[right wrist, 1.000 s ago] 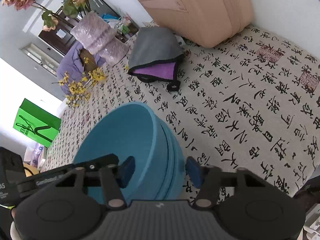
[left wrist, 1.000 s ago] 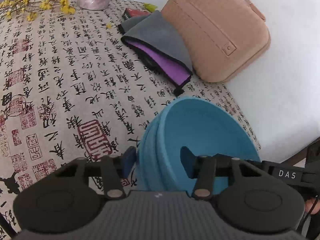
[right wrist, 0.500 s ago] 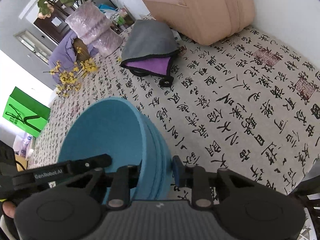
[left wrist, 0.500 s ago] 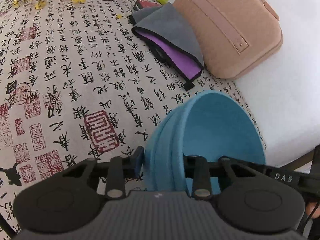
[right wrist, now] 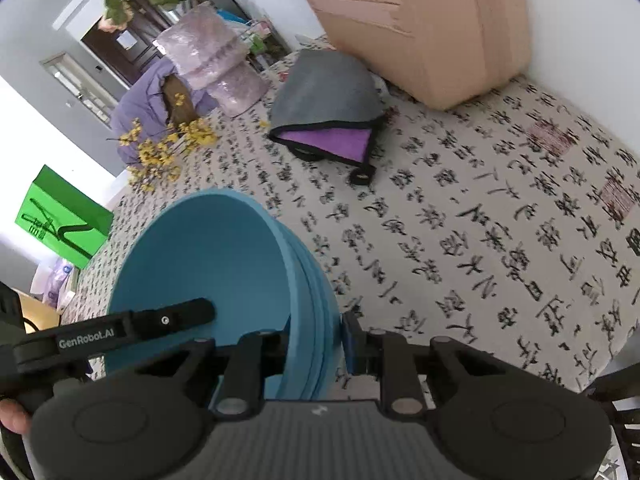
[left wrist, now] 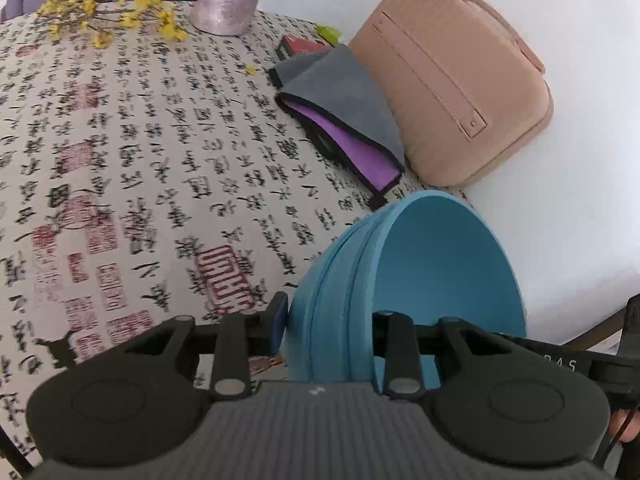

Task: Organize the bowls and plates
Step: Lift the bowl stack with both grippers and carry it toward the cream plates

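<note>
On calligraphy tablecloth: both grippers' fingers clamp blue bowl stack, apparently lifted; white wall behind.

A: Where's the bowl stack?
B: Near table edge, tilted, left gripper and right gripper clamped on opposite rims.
A: Behind it?
B: Folded cloth, touching the case on its right in the left wrist view. Small box behind the cloth.
A: Far side?
B: Vase, flower sprigs lying left of it.
</note>
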A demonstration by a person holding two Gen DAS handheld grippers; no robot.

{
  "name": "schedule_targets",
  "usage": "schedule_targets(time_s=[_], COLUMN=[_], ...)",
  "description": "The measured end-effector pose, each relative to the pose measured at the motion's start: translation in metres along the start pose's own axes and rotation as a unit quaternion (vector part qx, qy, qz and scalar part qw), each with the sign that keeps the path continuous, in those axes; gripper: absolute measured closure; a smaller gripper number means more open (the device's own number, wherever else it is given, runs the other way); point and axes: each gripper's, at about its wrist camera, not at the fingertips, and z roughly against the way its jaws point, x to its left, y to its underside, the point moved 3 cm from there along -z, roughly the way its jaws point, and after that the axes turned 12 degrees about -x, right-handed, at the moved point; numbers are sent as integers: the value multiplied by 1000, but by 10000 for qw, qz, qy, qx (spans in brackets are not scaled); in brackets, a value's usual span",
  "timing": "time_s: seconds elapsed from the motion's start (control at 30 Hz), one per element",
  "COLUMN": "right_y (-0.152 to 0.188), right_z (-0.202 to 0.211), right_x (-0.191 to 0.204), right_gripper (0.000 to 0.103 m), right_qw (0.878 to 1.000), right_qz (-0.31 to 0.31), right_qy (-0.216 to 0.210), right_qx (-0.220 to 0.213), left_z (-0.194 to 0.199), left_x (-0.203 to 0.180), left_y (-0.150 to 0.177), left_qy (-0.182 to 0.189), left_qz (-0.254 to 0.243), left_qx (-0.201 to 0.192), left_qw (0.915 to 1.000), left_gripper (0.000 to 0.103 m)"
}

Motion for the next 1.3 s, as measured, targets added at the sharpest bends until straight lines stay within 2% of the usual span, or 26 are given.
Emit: schedule_targets(time_s=[0.27,0.57,1.0,1.3], right_y=[10,39,106,154], right_z=[-11,-29,-44,-46], right_x=[52,139,271,335], right_gripper=[83,83,83,83], right_qw=[9986,9900,9646,9470], right_qz=[378,1009,1835,2241], right_qy=[-309,-793,-1535,-1853], right_qx=[192,583,1110,1365], left_z=[43,113,227,289], left_x=[38,103,199,246], left_y=[-4,4,30,59], left_qy=[-280,-795,-1615,-1972], left_qz=[257,687,1412,1795], left_qx=[-246,-570,-1173,-1448], left_qw=[9990,9928,9697,9528], left_gripper=[71,72,71,71])
